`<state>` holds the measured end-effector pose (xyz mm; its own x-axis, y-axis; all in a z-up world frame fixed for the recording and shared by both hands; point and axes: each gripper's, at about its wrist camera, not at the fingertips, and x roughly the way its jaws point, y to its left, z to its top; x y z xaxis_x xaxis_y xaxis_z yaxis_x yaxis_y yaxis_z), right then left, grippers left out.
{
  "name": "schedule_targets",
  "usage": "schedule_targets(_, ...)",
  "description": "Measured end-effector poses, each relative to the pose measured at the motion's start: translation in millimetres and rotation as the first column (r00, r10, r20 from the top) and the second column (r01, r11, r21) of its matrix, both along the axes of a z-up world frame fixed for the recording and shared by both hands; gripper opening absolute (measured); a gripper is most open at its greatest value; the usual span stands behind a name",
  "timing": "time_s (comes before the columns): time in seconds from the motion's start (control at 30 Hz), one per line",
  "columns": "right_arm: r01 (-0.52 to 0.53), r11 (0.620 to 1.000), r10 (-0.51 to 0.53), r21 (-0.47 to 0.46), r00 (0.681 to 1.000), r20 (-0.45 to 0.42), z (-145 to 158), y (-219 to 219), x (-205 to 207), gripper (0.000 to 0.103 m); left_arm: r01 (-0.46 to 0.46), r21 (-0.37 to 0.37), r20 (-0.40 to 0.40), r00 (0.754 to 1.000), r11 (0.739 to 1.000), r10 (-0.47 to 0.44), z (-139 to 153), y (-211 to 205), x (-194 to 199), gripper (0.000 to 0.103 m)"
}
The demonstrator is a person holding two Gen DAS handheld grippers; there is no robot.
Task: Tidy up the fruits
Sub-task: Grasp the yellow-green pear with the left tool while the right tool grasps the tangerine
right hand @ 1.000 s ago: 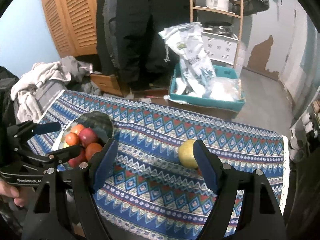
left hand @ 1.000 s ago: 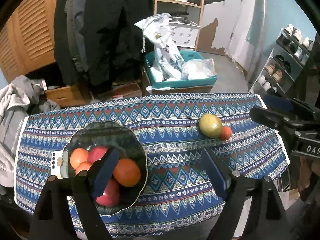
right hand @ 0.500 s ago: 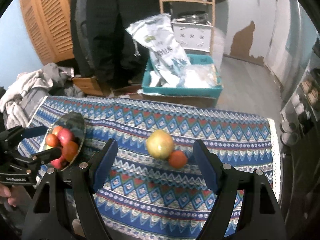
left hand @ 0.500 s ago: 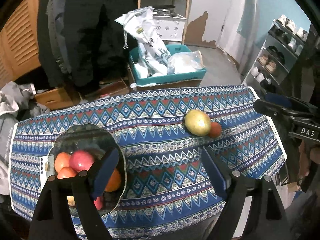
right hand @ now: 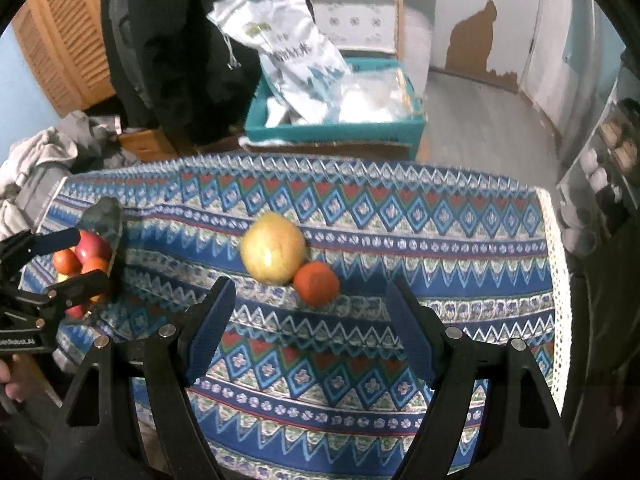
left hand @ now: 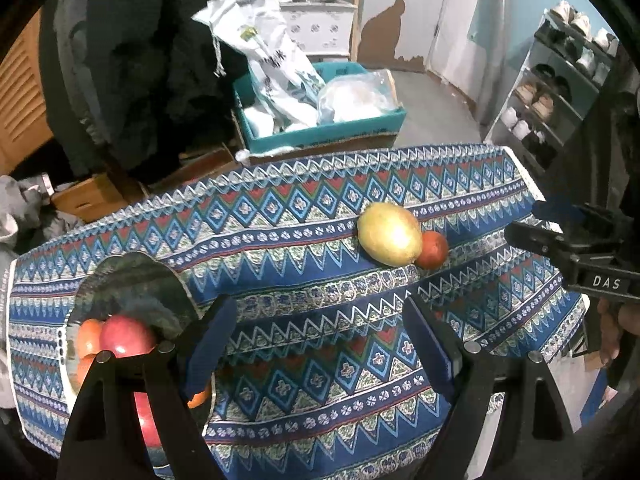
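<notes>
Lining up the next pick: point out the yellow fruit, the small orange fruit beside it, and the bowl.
yellow fruit [right hand: 273, 249], right wrist view, middle of its skin.
small orange fruit [right hand: 317, 283], right wrist view, its centre.
bowl [left hand: 132, 276], left wrist view, bare inner wall.

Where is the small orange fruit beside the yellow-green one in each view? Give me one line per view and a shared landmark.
Left wrist view: the small orange fruit lies right of centre, touching the right side of the yellow-green fruit.
Right wrist view: it lies near the centre, at the yellow-green fruit's lower right, above the open jaws.
Shared landmark: the teal box beyond the table's far edge.
</notes>
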<state>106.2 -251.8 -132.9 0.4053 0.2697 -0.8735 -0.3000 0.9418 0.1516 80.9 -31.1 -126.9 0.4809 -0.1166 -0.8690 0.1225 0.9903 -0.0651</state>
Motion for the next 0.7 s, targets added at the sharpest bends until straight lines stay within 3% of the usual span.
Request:
schedule_targets(0.3, -0.013, 1.000, 0.012, -0.016, 0.995, -0.095, -51, 1, 18, 0.078, -0.009, -0.003, -0.074, 0.997, 1.000, 0.009, -44, -5, 27, 0.086)
schedule_targets(0.7, -0.166, 0.981, 0.152, -0.104, 0.980, -0.132, -109, 27, 36, 0.078, 0.000, 0.002, -0.120, 0.993, 1.000, 0.000, -79, -10, 47, 0.086)
